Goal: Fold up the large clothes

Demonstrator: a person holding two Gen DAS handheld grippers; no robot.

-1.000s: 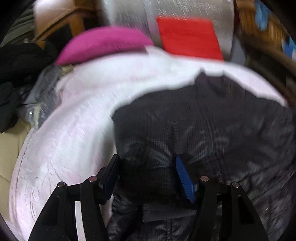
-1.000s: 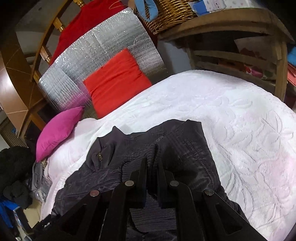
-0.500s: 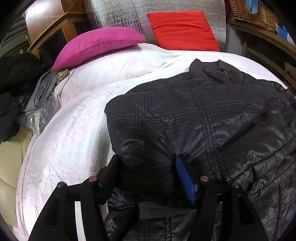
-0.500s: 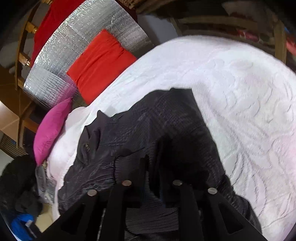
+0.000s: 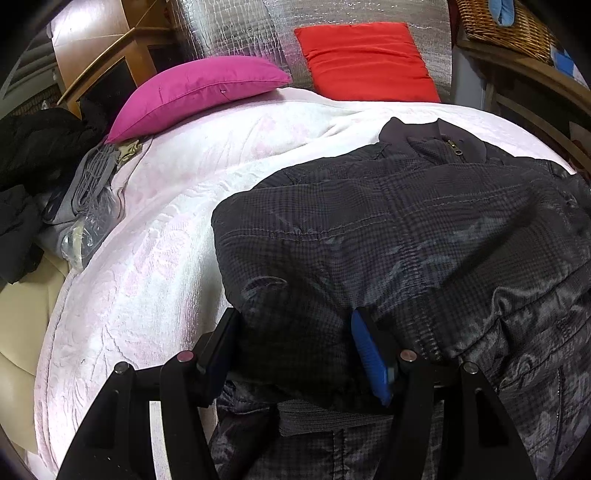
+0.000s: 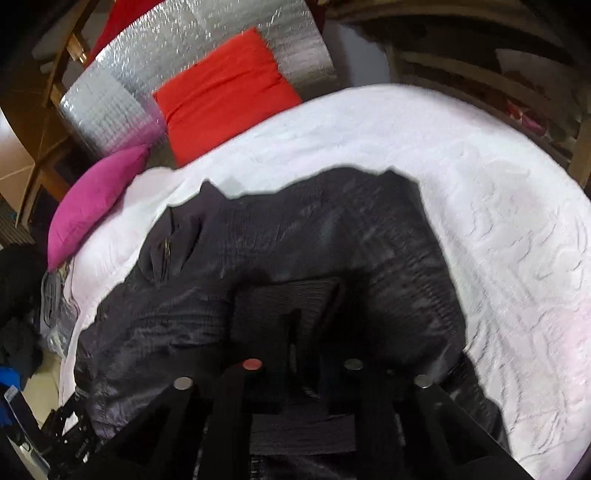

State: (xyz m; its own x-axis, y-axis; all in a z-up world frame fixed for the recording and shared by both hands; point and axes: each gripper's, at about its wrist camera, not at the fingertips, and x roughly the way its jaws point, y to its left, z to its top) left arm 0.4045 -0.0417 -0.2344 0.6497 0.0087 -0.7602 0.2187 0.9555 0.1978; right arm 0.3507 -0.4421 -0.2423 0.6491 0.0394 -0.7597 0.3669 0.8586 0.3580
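Note:
A dark checked padded jacket [image 5: 406, 229] lies on the white bedspread [image 5: 155, 236], collar and zip toward the pillows. My left gripper [image 5: 295, 332] is open, its fingers either side of a folded sleeve near the ribbed hem. In the right wrist view the jacket [image 6: 295, 251] fills the middle. My right gripper [image 6: 299, 332] is shut on the jacket's ribbed cuff, its fingertips close together in the dark cloth.
A magenta pillow [image 5: 195, 88] and a red cushion [image 5: 365, 59] lie at the bed's head against a silver foil panel [image 5: 258, 26]. Dark clothes [image 5: 33, 155] and grey items are piled at the left edge. A wooden frame [image 5: 524, 85] and wicker basket stand right.
The left view has tilted so more of the jacket and its collar shows. The right gripper has moved forward with the cuff, and the sleeve is now laid across the jacket body.

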